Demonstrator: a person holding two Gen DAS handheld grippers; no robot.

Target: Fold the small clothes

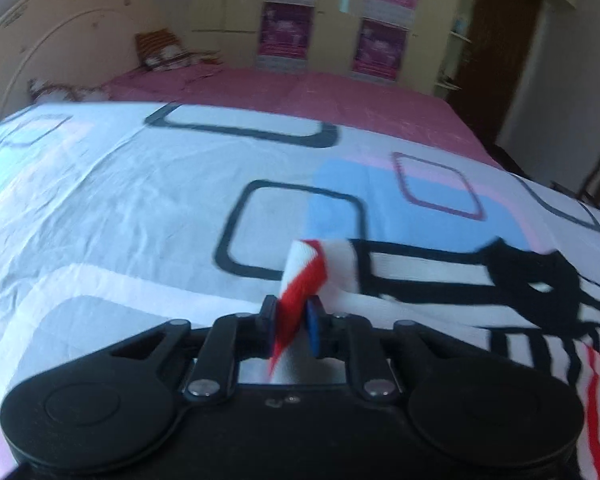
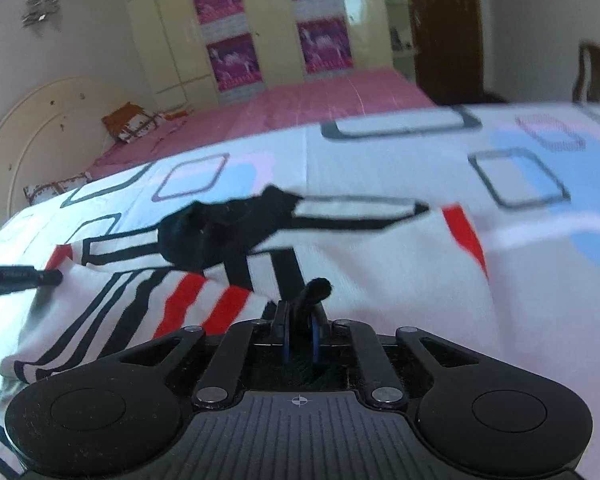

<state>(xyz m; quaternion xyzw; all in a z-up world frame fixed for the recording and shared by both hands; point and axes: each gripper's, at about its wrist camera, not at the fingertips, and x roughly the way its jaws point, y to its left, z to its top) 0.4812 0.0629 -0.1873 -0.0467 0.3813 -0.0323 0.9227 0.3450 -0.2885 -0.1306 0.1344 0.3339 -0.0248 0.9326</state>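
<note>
Clothing is the matter here: a small white garment (image 2: 380, 264) with black and red stripes and a black collar lies spread on a bed, over a white bedsheet (image 1: 120, 200) printed with dark rounded squares and blue and pink patches. Beyond the sheet a pink cover (image 1: 320, 92) runs to a cream headboard (image 2: 40, 120) with pillows against it, and tall cream cupboards (image 2: 268, 28) with purple posters stand behind.

Both tools grip the garment. The left gripper (image 1: 294, 324) has its jaws pinching a white edge with a red band, which stands up in a fold above them; the right wrist view shows that tool at the garment's left side. The right gripper (image 2: 300, 336) has its jaws pressed almost together on a black strip of the cloth, whose tip sticks up just above them.

Judging by the two grips, the step in hand looks like the start of a fold, or a last straightening before one, with an edge taken at each side. How many folds are already made I cannot tell, since much of the cloth is blurred, though most of it lies open, so the task seems early.

The next move likely calls for both hands to lift and carry their edges together, at even height, so the cloth stays taut and lands flat. Thin fabric may slip from a pinch or drag the sheet along
</note>
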